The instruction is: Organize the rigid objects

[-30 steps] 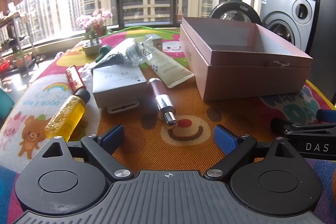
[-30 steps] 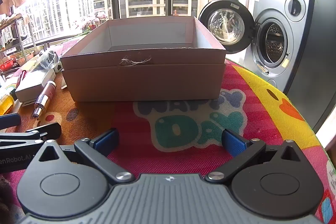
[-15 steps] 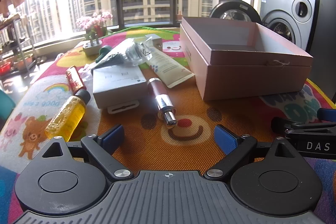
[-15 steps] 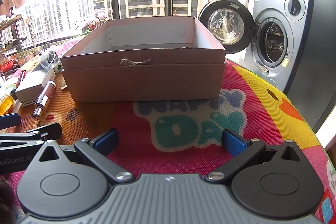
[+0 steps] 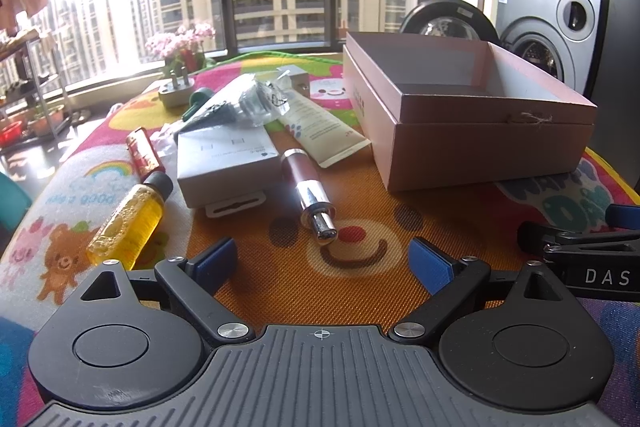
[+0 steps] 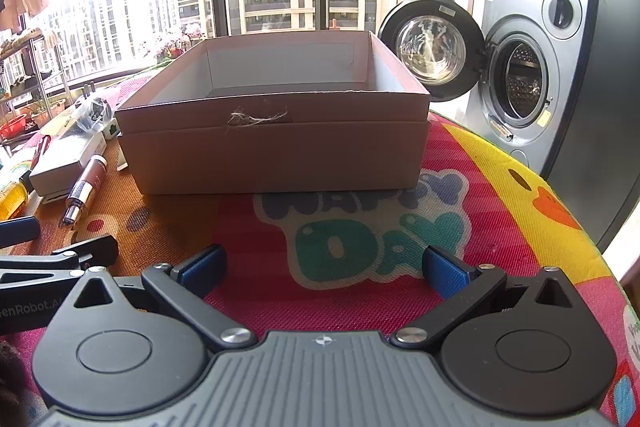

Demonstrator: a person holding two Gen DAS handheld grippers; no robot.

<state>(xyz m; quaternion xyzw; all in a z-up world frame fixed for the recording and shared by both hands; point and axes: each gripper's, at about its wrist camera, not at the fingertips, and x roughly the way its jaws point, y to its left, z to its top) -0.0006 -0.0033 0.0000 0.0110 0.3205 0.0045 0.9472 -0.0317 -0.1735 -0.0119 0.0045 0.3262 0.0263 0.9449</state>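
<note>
An open pink box (image 5: 472,143) stands on the colourful mat, right of a cluster of items: a brown lip-gloss tube with silver cap (image 5: 308,193), a grey flat box (image 5: 226,161), a yellow bottle (image 5: 130,223), a cream tube (image 5: 320,125), a red tube (image 5: 142,153) and a clear wrapped item (image 5: 256,99). My left gripper (image 5: 322,263) is open and empty, just short of the lip-gloss tube. My right gripper (image 6: 322,267) is open and empty in front of the pink box (image 6: 276,147). The lip-gloss tube (image 6: 86,187) also shows in the right wrist view.
A washing machine (image 6: 532,75) with its door open stands behind the table at the right. A plug adapter (image 5: 174,93) and pink flowers (image 5: 182,45) are at the far edge. The table's right edge (image 6: 600,247) curves close to my right gripper.
</note>
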